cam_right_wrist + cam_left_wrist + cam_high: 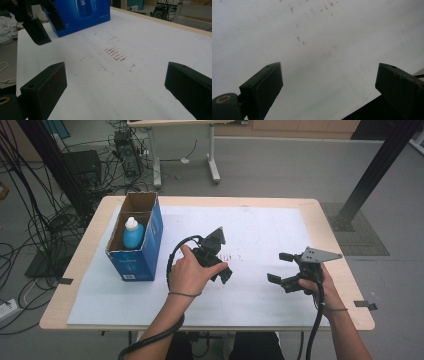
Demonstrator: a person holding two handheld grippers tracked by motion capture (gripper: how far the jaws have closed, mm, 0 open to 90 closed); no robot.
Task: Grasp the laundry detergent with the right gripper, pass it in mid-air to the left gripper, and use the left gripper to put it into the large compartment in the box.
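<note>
Left gripper (pixel 220 262) fingers (pixel 262 87) spread wide, nothing between them, pointing down at the white sheet (pixel 260 227) mid-surface. Right gripper (pixel 280 267) fingers (pixel 43 96) also wide apart and empty, held just above the sheet, aimed left toward the left gripper. Brown smudges (pixel 115 53) on the sheet between the two. Blue-and-white bottle (pixel 133 233) stands upright inside the open blue cardboard box (pixel 145 252) at the surface's left side, near the left gripper, well apart from the right.

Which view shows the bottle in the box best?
The high view: the bottle stands upright in the open box, white cap up. The right gripper view catches the box's blue side; the left gripper view faces the white sheet.
</note>
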